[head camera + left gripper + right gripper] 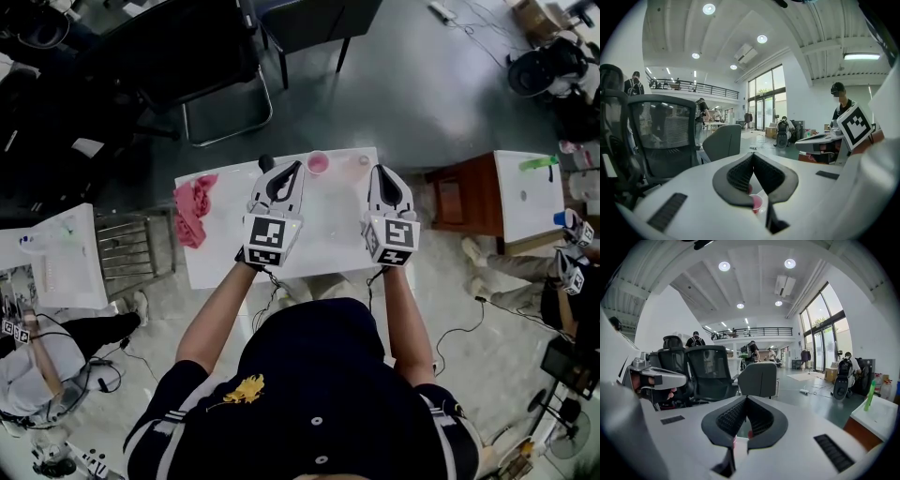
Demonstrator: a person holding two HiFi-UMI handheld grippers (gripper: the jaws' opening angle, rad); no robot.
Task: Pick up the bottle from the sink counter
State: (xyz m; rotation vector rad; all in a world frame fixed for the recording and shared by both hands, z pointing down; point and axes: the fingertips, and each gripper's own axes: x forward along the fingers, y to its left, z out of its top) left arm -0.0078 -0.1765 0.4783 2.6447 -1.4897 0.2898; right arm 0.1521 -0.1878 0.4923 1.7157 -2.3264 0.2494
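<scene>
On the table (328, 230) we see a cloth (192, 211) at the left, then our left gripper (292, 172), jaws together and empty, with a cup (318, 162) just ahead. Right of the cup stands what we take for the bottle (360, 163), pale and blurred, just beyond our right gripper (382, 173), likewise closed on nothing.

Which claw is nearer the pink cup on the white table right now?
Left. The left claw sits just left of the pink cup; the right claw is farther off to its right.
</scene>
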